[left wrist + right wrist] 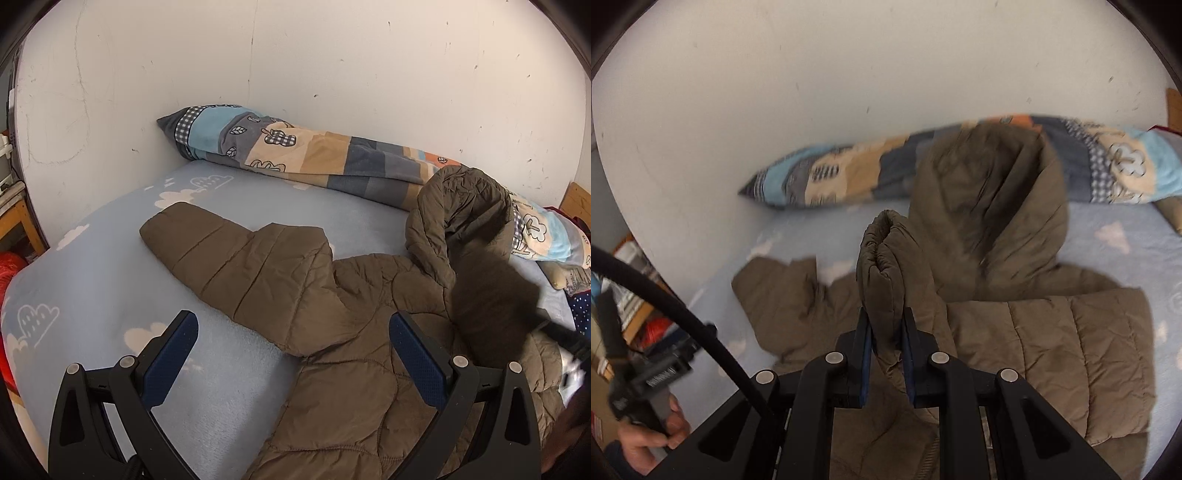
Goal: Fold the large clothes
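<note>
A brown quilted hooded jacket (295, 280) lies spread on the light blue bed sheet (110, 280). Its left sleeve (207, 236) stretches toward the wall and its hood (454, 206) stands up against the bedding. My left gripper (293, 332) is open and empty, hovering over the jacket's armpit area. My right gripper (886, 325) is shut on the jacket's right sleeve cuff (882, 258) and holds it lifted over the jacket body (1052, 350). The right gripper shows blurred at the right edge of the left wrist view (569, 343).
A rolled patterned quilt (314, 155) lies along the white wall (295, 55) behind the jacket. The bed's left edge drops to a wooden table (18, 218) and red items (11, 266). A hand with the left gripper handle (646, 387) and a black cable (683, 306) are at left.
</note>
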`<state>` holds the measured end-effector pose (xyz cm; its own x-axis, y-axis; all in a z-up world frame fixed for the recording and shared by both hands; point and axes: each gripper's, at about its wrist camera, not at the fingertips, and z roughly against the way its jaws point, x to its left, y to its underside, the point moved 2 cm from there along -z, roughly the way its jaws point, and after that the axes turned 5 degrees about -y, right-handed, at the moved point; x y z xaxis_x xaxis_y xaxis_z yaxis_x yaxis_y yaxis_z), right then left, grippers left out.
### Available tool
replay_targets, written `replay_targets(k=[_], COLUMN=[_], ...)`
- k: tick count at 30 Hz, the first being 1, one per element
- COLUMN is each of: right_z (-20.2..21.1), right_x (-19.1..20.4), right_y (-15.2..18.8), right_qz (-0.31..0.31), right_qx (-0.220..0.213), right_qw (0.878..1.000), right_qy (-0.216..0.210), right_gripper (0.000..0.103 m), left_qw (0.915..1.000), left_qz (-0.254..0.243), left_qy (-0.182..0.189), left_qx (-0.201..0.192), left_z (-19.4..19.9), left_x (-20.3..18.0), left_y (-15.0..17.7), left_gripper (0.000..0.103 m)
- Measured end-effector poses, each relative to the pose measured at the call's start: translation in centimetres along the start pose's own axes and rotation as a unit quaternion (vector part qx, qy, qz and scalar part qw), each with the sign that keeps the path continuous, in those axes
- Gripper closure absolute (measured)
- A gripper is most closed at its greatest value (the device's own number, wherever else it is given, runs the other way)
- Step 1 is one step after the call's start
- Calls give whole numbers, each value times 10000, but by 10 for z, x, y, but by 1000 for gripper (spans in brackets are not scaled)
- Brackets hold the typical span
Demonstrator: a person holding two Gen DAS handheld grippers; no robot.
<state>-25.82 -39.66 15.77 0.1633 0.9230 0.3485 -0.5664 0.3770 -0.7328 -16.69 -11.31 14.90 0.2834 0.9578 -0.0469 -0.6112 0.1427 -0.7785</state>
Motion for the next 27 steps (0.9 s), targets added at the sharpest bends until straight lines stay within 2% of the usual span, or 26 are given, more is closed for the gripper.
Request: replay_targets(k=[6, 7, 8, 9, 11, 14, 15, 17, 20, 22, 24, 27], right_z=[-54, -59, -63, -65, -61, -32, -21, 1, 36, 59, 71, 76], right_x=[9, 7, 6, 7, 7, 1, -5, -28, -69, -97, -124, -172], right_y=[32, 36, 41, 44, 44, 32, 26, 15, 7, 4, 6, 18], right_qz=[236, 182, 163, 138, 51, -144, -228, -420, -760, -954, -1225, -1589], right_qx=[471, 588, 707, 814, 916, 601, 445, 210, -77, -257, -302, 56], right_qw=[9986, 9981, 9974, 9966, 9954, 9973, 9983, 9988, 9969, 9931, 9879, 9754], right_qy=[75, 35, 44, -5, -259, -387, -289, 106, 202, 625, 897, 1526], right_gripper=[86, 73, 56, 52, 51, 51, 51, 40, 40, 39, 39, 40], left_qw=[10000, 10000, 9999, 9999, 9999, 9999, 9999, 9998, 9998, 9997, 9998, 9998], left_qz=[-32, -39, -45, -48, -36, 7, 14, 28, 47, 54, 47, -35], left_qy=[41, 46, 60, 72, 93, 92, 99, 123, 148, 164, 166, 121], left_qx=[62, 72, 88, 103, 118, 100, 114, 150, 155, 153, 136, 137], left_z=[-3, -4, -5, -5, -5, -5, -5, -6, -5, -4, -3, -4], left_x=[-5, -5, -6, -6, -7, -6, -7, -8, -8, -10, -12, -16], left_y=[2, 2, 2, 2, 1, 0, 0, 1, 1, 1, 1, 3], left_gripper=[0, 0, 0, 0, 0, 0, 0, 0, 0, 0, 0, 0])
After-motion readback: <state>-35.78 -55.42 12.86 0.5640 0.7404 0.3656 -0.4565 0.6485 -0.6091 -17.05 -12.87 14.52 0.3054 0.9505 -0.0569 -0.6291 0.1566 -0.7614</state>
